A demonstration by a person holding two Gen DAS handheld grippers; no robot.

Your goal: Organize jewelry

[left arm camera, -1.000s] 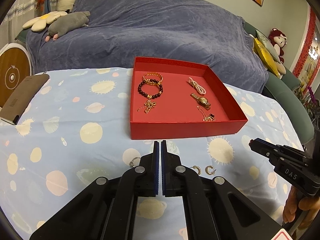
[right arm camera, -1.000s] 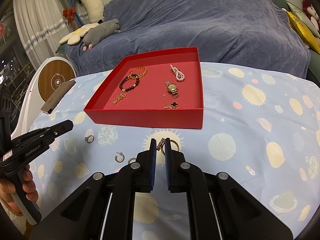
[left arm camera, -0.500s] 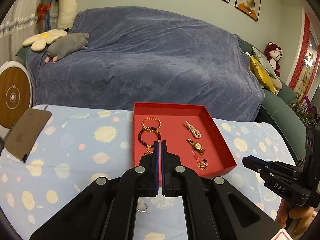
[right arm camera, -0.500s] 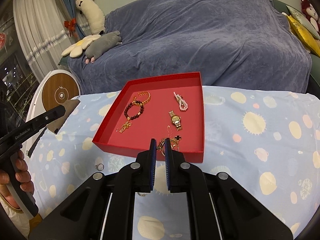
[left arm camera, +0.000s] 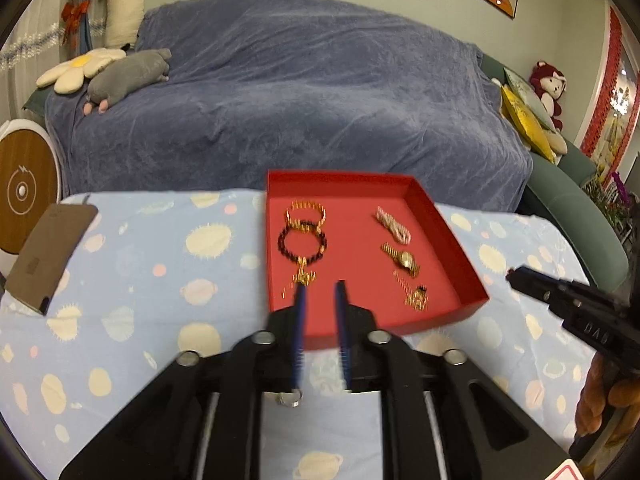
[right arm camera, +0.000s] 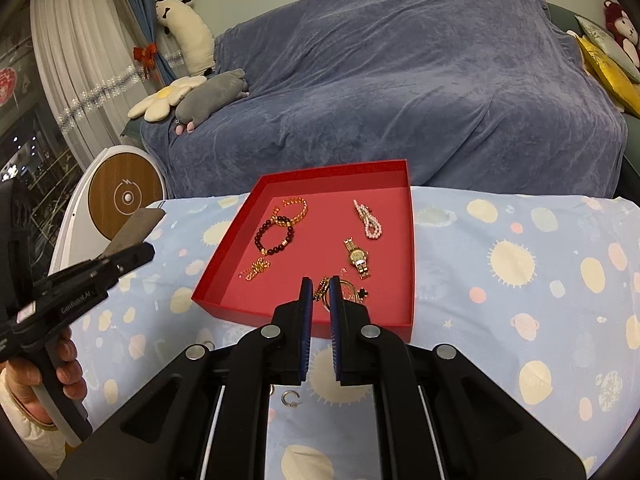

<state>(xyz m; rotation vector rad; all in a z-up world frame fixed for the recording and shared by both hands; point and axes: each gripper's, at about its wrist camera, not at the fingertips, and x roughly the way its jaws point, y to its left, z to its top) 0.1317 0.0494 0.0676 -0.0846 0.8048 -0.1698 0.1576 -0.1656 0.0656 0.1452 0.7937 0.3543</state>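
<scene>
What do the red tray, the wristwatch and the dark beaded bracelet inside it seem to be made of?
Red tray: probably card or paperboard, matte, with thin straight walls and sharp folded corners.
Wristwatch: gold-coloured metal, shiny, with a linked band.
Dark beaded bracelet: glossy dark red round beads, perhaps stone, glass or polished wood; the look leaves it open.

Left view blurring across the red tray [left arm camera: 444, 224], small ring [left arm camera: 289, 400] hiding half behind the left tool [left arm camera: 320, 292], right tool [right arm camera: 319, 294] covering part of a gold piece [right arm camera: 322, 289], its kind staying unclear
</scene>
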